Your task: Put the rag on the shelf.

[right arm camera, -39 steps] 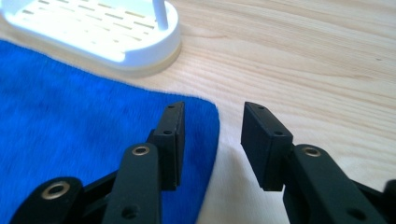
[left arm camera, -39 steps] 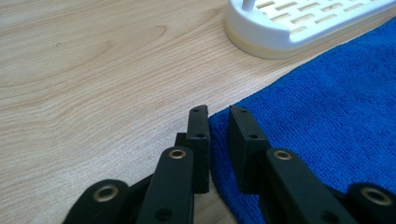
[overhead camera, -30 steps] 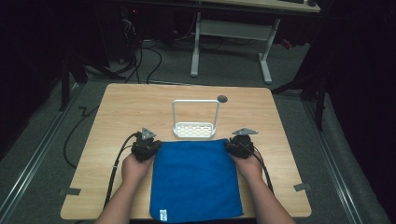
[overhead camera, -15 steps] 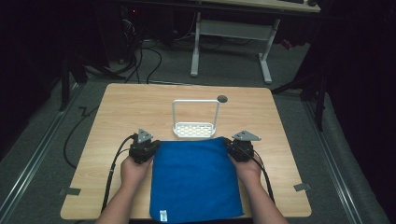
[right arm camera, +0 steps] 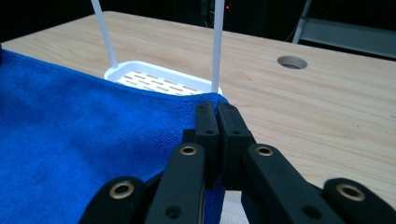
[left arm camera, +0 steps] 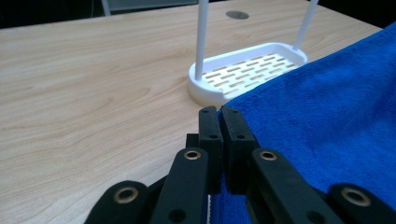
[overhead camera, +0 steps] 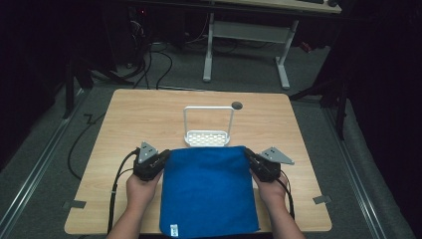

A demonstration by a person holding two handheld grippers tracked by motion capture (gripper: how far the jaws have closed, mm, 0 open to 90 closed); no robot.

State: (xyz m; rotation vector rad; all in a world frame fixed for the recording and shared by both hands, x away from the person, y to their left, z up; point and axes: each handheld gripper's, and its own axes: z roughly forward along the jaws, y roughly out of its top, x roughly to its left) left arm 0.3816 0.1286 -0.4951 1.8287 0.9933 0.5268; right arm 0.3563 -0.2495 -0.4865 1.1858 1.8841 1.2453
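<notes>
A blue towel (overhead camera: 207,189) lies spread on the wooden table (overhead camera: 149,114), its near edge hanging over the front. My left gripper (overhead camera: 161,158) is shut on the towel's far left corner (left arm camera: 238,105). On the far right corner (right arm camera: 212,100) my right gripper (overhead camera: 249,155) is shut too. Both corners are held just above the tabletop. A white slotted rack (overhead camera: 208,137) with a tall wire hoop stands right behind the towel's far edge, and in both gripper views the rack base (left arm camera: 247,72) (right arm camera: 159,81) sits partly under that edge.
A round cable hole (overhead camera: 237,105) is in the table behind the rack. Black cables (overhead camera: 117,184) trail from my left gripper toward the front left. A white desk frame (overhead camera: 244,45) stands on the floor beyond the table. Tape marks (overhead camera: 321,200) sit near the front corners.
Both grippers have carried the towel's far corners a little away from me, so its far edge now reaches the rack base.
</notes>
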